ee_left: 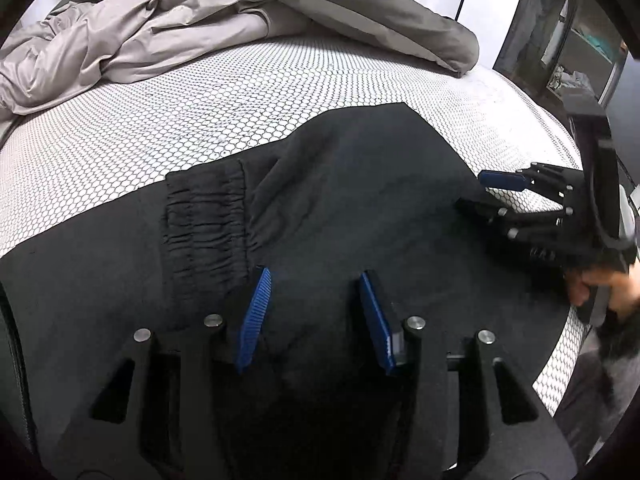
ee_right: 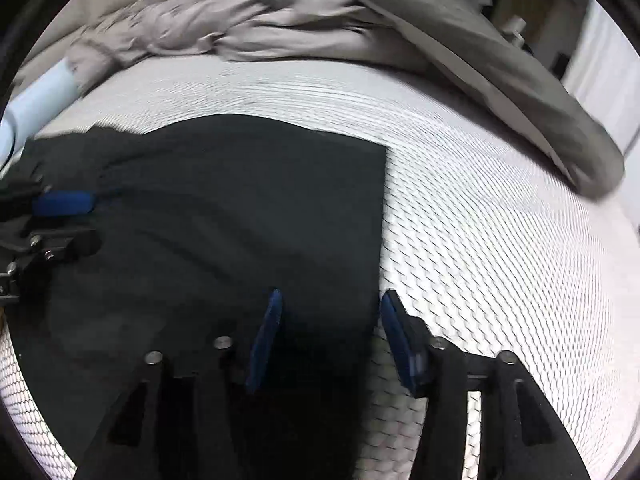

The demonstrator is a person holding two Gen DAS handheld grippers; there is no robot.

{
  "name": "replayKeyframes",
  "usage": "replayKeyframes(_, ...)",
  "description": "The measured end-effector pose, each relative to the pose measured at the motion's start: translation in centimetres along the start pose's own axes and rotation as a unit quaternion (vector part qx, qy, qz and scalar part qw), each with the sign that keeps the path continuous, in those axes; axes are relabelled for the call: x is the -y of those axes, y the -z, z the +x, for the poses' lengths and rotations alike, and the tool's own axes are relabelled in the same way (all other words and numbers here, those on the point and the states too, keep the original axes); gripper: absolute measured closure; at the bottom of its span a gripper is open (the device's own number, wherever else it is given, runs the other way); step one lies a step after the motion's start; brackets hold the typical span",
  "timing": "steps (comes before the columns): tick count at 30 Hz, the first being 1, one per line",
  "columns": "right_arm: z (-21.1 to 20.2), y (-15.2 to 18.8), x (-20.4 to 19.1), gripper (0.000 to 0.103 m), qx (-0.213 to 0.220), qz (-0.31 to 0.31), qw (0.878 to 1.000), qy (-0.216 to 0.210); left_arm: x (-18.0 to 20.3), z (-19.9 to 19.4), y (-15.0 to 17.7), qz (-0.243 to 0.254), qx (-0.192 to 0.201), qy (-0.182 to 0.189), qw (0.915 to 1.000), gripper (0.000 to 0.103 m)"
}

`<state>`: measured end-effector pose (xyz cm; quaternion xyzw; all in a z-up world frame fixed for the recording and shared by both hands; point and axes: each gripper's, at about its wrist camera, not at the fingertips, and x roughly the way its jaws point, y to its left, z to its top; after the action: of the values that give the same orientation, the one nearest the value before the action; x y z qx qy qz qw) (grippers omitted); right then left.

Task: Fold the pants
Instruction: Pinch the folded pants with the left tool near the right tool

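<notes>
While black pants (ee_left: 320, 184) lie partly folded across the near side of a honeycomb-patterned mattress (ee_left: 200, 92), both claws are held low over the cloth. The left gripper (ee_left: 314, 300) is seen with its blue pads parted and nothing pinched between them, just beside the elastic cuff (ee_left: 204, 216) laid over the dark fabric. The right gripper (ee_right: 328, 328) is likewise half open, straddling the pants' straight right edge without clamping it. A rumpled grey duvet (ee_left: 160, 32) is bunched along the mattress's far edge. A further fold appears to be in preparation; next, each claw would need closing on an edge before lifting.
</notes>
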<state>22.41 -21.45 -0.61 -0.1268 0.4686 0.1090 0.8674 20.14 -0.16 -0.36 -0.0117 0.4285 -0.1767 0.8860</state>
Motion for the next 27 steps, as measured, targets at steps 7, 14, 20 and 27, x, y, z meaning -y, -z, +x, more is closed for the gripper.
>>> replayKeyframes(7, -4.4, 0.6, 2.0, 0.049, 0.057, 0.034, 0.997, -0.039, -0.2, -4.3, -1.2, -0.036, 0.051, -0.018, 0.9979, 0.058)
replayKeyframes(14, -2.2, -2.9, -1.6, 0.049, 0.056, 0.026, 0.993, -0.097, -0.1, -0.2, -3.7, -0.035, 0.015, -0.033, 0.9987, 0.058)
replayKeyframes(20, 1.6, -3.7, -4.2, 0.049, 0.000, -0.041, 0.996, -0.078, -2.9, 1.1, -3.1, -0.051, 0.012, -0.024, 0.9984, 0.066)
replayKeyframes(27, 1.2, -2.7, 0.6, 0.042, -0.007, 0.002, 1.000, 0.002, -4.5, -0.4, -2.3, -0.064, 0.011, -0.067, 0.9956, 0.057)
